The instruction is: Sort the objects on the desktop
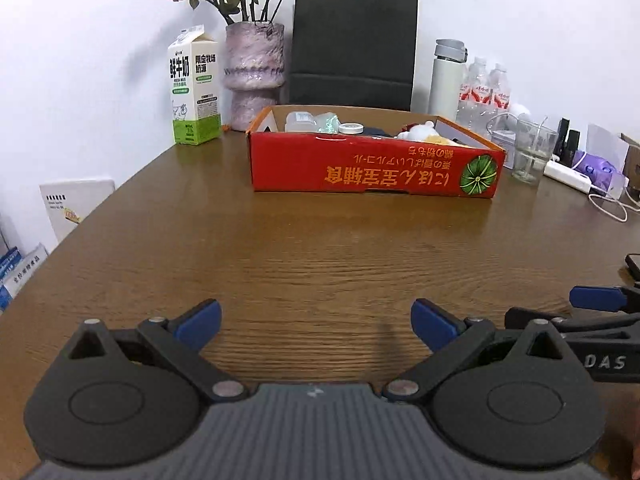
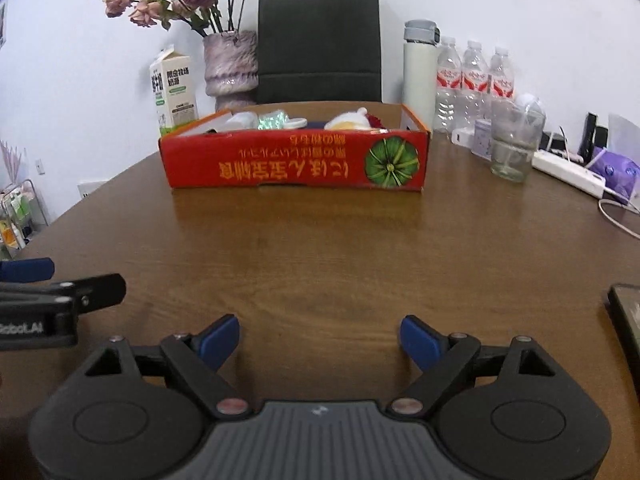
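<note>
The black left gripper with blue fingertip pads (image 1: 316, 322) and its matching right gripper (image 2: 320, 340) sit side by side, jaws spread wide, empty.

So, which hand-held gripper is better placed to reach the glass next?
Probably the right hand-held gripper: the glass stands on the right side of the table, beside the red box. Both grippers are open and empty; the left hand-held gripper sits farther away.

We see the box (image 2: 294, 158) mid-table (image 2: 320, 248), vase (image 2: 231, 65) and bag (image 2: 319, 42) behind it, glass (image 2: 514, 148) at its right.
</note>
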The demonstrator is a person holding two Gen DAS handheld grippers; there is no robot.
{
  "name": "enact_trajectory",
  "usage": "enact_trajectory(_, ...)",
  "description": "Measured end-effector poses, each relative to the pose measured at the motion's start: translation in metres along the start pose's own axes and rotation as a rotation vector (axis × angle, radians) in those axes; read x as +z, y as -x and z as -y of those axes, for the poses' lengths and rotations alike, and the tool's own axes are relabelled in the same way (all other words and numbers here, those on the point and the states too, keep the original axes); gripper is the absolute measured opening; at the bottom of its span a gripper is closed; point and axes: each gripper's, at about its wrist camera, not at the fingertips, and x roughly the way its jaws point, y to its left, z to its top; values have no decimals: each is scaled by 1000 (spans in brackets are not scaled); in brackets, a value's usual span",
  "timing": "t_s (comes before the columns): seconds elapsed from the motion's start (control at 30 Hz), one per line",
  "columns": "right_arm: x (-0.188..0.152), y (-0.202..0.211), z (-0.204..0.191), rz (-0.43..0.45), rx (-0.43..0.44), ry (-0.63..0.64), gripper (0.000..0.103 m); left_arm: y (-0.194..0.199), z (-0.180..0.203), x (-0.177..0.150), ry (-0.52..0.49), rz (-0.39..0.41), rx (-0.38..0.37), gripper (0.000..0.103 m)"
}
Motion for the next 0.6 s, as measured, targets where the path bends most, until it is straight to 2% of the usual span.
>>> enact_trajectory(0.3, -1, -7, -7, -39, -62, 30, 90, -14, -1, -6, 20, -86, 4, 103)
enact_trajectory(0.4, -2, -7, -10, -42, -68, 32, 93, -15, 4, -7, -5, -92, 10, 103)
enact_trajectory(0.53, 1, -13, -5, -59, -70, 9, 103, -17, 8, -8, -22, -104, 29, 103)
enact_trajectory(0.6, 2, -15, -5, -61, -76, 8, 103, -17, 8, -8, -22, -104, 29, 103)
